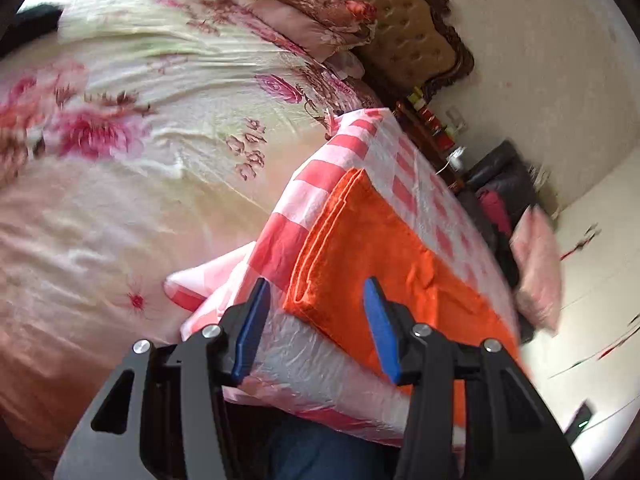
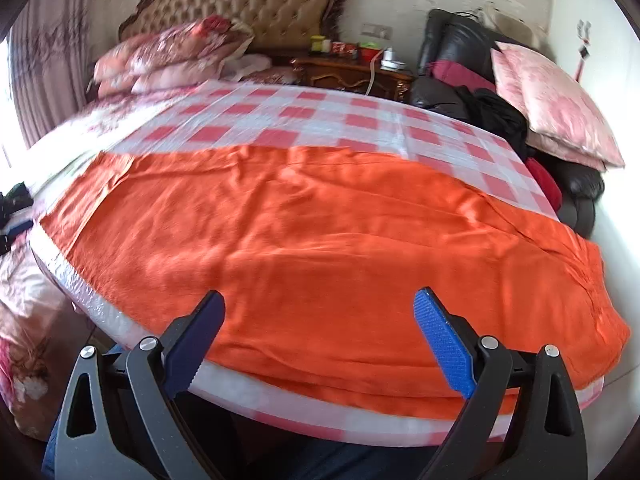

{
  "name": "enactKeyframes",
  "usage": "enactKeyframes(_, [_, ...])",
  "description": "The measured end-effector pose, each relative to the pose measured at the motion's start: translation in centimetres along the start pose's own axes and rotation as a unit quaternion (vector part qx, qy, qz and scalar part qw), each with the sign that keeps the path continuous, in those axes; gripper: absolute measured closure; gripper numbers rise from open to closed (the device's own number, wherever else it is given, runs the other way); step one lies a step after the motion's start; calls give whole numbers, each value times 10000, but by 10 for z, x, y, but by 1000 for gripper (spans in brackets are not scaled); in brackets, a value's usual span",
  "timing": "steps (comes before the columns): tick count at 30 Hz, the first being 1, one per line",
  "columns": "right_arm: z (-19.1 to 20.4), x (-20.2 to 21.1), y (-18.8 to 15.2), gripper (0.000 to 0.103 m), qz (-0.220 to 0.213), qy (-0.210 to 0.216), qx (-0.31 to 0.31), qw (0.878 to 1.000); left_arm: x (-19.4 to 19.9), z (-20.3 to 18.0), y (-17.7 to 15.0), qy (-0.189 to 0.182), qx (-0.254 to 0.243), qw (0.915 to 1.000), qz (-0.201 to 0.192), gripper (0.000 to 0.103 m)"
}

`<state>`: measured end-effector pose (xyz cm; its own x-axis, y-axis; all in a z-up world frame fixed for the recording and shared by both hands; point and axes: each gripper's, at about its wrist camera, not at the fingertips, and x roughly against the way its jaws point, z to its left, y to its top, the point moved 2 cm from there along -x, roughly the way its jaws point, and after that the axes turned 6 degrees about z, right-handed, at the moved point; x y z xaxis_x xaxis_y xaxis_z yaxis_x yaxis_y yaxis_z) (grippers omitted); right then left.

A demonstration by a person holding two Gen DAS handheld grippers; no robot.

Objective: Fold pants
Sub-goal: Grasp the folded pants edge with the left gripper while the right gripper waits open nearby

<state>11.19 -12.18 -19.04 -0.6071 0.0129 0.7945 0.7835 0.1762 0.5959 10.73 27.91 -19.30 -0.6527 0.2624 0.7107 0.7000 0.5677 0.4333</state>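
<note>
The orange pants [image 2: 320,220] lie flat and stretched across a table under a pink-and-white checked plastic cover [image 2: 280,120]. In the left wrist view the pants [image 1: 372,240] show a folded, layered end near the table's corner. My left gripper [image 1: 317,284] hovers open just over that corner; the fabric's edge shows between the blue pads [image 1: 378,320], which do not press on it. My right gripper [image 2: 320,294] stands wide open above the near long edge of the pants, with nothing gripped.
A bed with a floral cover [image 1: 120,160] runs along the table's left side, pillows [image 2: 168,56] piled at its padded headboard. Behind the table stand a wooden nightstand [image 2: 352,72] and a black leather chair bearing a pink cushion [image 2: 552,108]. A person's blue-clad leg [image 1: 320,452] is below.
</note>
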Motion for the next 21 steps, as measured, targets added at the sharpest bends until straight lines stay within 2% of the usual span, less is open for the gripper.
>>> enactKeyframes(2, [7, -5, 1, 11, 113, -61, 43, 9999, -6, -24, 1, 730, -810, 9940, -76, 55])
enactKeyframes(5, [9, -11, 0, 11, 276, -87, 28, 9996, -25, -47, 3, 1311, -1613, 9781, 125, 55])
enactKeyframes(7, [7, -15, 0, 11, 350, -129, 32, 9993, -37, -57, 3, 1715, -1983, 9647, 259, 55])
enactKeyframes(9, [4, -17, -1, 11, 393, -127, -13, 9991, -49, -61, 3, 1904, -2190, 9560, 434, 55])
enactKeyframes(11, [1, -19, -2, 11, 434, -120, -55, 9990, -60, -66, -1, 2202, -2503, 9415, 495, 54])
enactKeyframes(13, [0, -21, -4, 11, 455, -130, -60, 9989, -63, -72, -3, 2349, -2713, 9322, 468, 56])
enactKeyframes(14, [0, -21, -4, 11, 460, -135, -53, 9988, -63, -73, -3, 2306, -2763, 9316, 516, 69])
enactKeyframes(15, [-1, -21, -5, 11, 455, -143, -42, 9989, -64, -74, -4, 2246, -2800, 9315, 583, 73])
enactKeyframes(18, [-9, -15, -4, 11, 368, -198, -69, 9991, -67, -78, -4, 2348, -2960, 9235, 659, 84])
enactKeyframes(21, [-40, -3, -2, 11, 200, -354, -277, 9988, -67, -74, 0, 2348, -2962, 9232, 698, 89])
